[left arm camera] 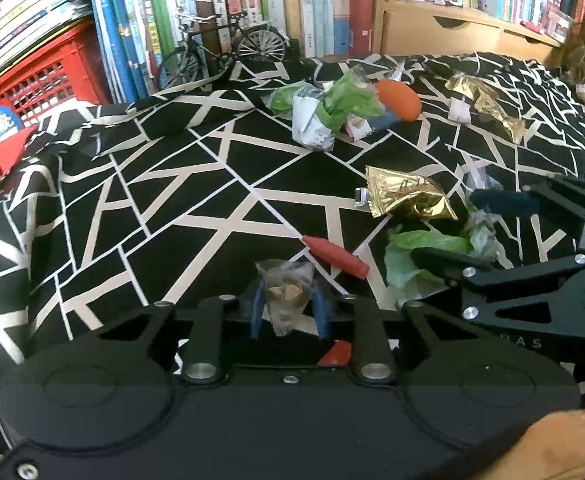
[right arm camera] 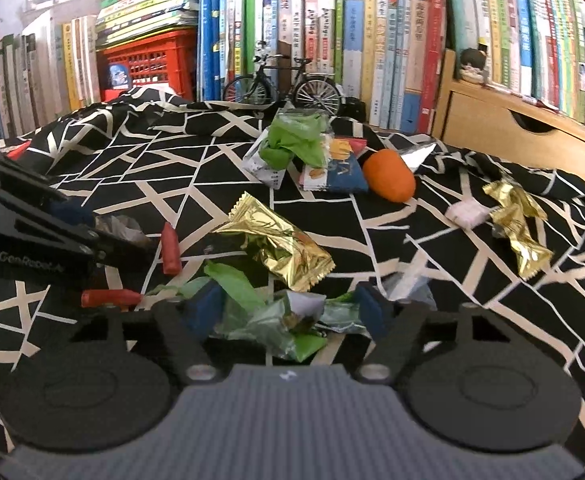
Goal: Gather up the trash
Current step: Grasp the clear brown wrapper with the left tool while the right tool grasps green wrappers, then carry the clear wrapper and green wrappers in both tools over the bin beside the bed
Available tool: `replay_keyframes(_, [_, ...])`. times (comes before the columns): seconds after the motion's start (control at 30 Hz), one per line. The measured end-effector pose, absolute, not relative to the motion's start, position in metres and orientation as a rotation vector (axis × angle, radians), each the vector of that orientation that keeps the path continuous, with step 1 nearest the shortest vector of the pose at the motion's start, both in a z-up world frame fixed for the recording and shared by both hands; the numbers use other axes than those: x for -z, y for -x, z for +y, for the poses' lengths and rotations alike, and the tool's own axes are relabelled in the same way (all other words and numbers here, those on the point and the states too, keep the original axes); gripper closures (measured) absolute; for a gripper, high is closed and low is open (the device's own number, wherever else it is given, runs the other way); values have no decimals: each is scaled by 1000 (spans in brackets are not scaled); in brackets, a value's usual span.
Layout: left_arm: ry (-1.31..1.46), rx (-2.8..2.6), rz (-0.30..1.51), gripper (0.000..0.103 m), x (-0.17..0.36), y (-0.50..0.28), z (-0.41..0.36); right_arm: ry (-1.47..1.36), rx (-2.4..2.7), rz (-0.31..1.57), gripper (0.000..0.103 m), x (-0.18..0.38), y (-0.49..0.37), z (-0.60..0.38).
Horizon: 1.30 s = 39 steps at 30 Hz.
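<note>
On the black cloth (left arm camera: 172, 208) with beige lines lies scattered trash. My left gripper (left arm camera: 289, 312) is shut on a clear wrapper (left arm camera: 288, 292) with something gold inside, its blue pads pressing both sides. The right wrist view shows that gripper (right arm camera: 108, 228) at the left edge. My right gripper (right arm camera: 290, 308) is closed around a crumpled green and clear wrapper (right arm camera: 280, 320) that fills the gap between its pads. In the left wrist view it (left arm camera: 472, 232) reaches in from the right. A gold wrapper (right arm camera: 276, 244) lies just beyond, with red pieces (right arm camera: 170, 248) beside it.
Farther back lie a green and white wrapper pile (right arm camera: 296, 136), an orange egg-shaped thing (right arm camera: 388, 176), a pink packet (right arm camera: 466, 212) and another gold wrapper (right arm camera: 520, 228). A toy bicycle (right arm camera: 280, 88), a red crate (right arm camera: 148, 60), books and a wooden drawer unit (right arm camera: 512, 128) line the back.
</note>
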<state>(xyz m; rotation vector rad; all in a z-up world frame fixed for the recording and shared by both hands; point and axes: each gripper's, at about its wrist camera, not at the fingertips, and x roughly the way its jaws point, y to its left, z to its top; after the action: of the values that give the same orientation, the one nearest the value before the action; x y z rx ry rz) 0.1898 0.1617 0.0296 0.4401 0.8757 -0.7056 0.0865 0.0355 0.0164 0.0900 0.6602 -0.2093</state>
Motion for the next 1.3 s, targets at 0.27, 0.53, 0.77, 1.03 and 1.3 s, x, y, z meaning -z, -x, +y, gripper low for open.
replay_keyframes(0.27, [-356, 715, 827, 79, -52, -183, 176, -263, 322, 591, 50, -44, -63, 23])
replay_keyframes(0.53, [-301, 729, 746, 79, -87, -154, 205, -245, 352, 476, 50, -89, -31, 42])
replay_keyframes(0.77, [-328, 741, 647, 80, -117, -118, 230, -272, 385, 384, 50, -135, 3, 62])
replay_keyframes(1.03, [-279, 750, 611, 80, -135, -84, 264, -252, 397, 357, 50, -152, 44, 102])
replay_keyframes(1.3, [-274, 767, 571, 80, -147, -53, 306, -230, 403, 348, 50, -159, 78, 139])
